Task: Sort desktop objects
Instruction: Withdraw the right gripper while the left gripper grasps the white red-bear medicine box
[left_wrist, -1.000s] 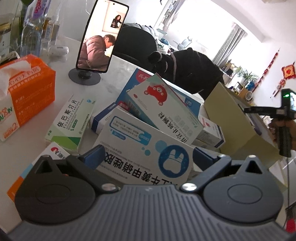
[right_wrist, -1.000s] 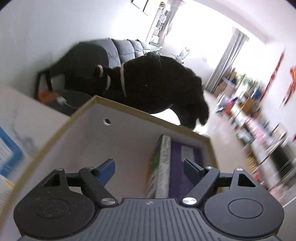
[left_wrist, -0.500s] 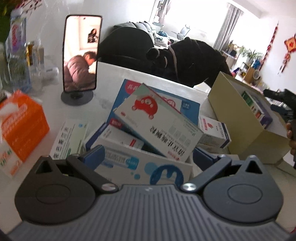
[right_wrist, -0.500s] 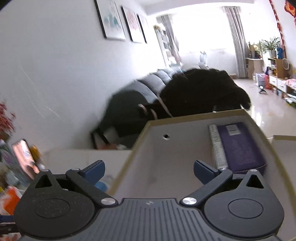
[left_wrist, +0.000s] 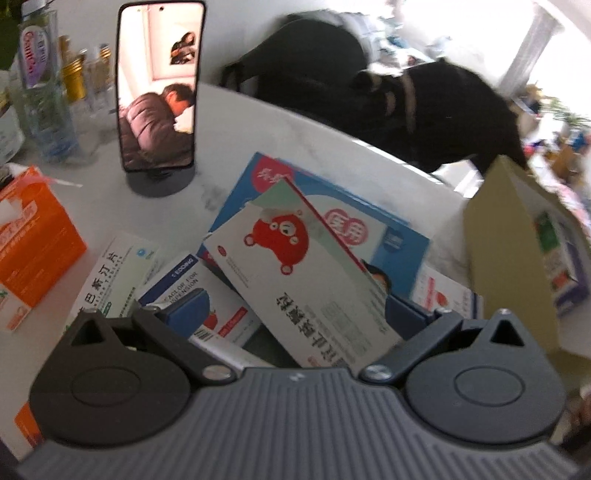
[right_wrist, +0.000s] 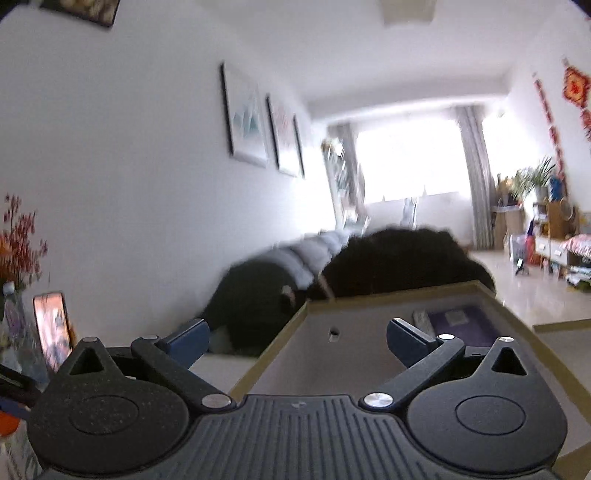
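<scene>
A pile of medicine boxes lies on the white table. A white box with a red bear (left_wrist: 303, 280) leans on top of it, between the fingers of my left gripper (left_wrist: 293, 310), which stands open around it. Its left finger (left_wrist: 184, 310) rests against a blue-and-white box (left_wrist: 177, 277). A large blue box (left_wrist: 332, 206) lies behind and a green-and-white box (left_wrist: 110, 277) to the left. My right gripper (right_wrist: 295, 339) is open and empty above the cardboard box (right_wrist: 388, 295). A purple box (right_wrist: 454, 319) lies inside it.
A phone on a round stand (left_wrist: 159, 85) stands at the back left, with bottles (left_wrist: 48, 92) beside it. An orange tissue box (left_wrist: 33, 236) sits at the left. The cardboard box (left_wrist: 509, 240) stands right of the pile. Dark bags (left_wrist: 406, 103) lie beyond the table's far edge.
My left gripper moved forward over the pile; the white box with the blue rabbit dropped out of view and the bear box now lies between the fingers. My right gripper tilted up and back from the cardboard box.
</scene>
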